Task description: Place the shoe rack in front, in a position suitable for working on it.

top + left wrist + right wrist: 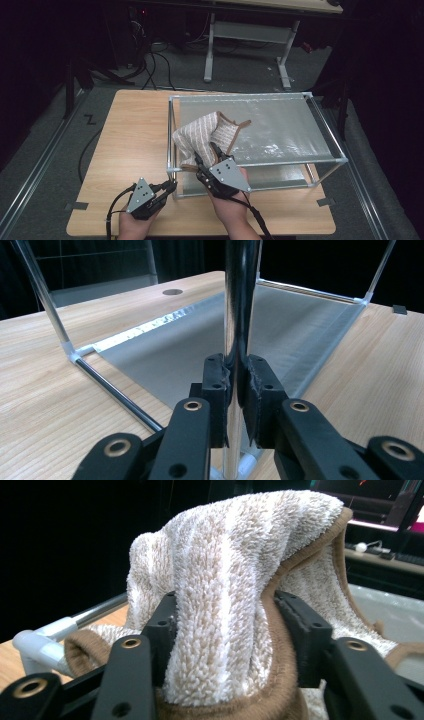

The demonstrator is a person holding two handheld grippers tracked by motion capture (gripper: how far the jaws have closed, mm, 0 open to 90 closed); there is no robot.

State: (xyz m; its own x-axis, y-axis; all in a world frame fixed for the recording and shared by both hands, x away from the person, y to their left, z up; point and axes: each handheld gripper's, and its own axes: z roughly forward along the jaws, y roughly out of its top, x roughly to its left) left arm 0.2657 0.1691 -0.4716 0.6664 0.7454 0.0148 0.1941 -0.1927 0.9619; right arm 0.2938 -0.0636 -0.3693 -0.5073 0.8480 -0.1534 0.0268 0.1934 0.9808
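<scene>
Striped towel draped on the rack's top shelf, 2 grippers at the rack's near-left corner.

The left gripper (170, 187) is clamped tight on the upright metal post (239, 315) at the near-left corner of the wire-frame rack (320, 131), its 2 pads pressed against the chrome tube. The right gripper (206, 154) reaches over the rack's front rail, and a thick fold of the beige-and-white towel (202, 134) with brown trim stands between its jaws; they are spread fairly wide, and the fold touches both, though I cannot tell whether they press it. The towel lies bunched on the left part of the top shelf, over the wooden table (135, 135).
</scene>
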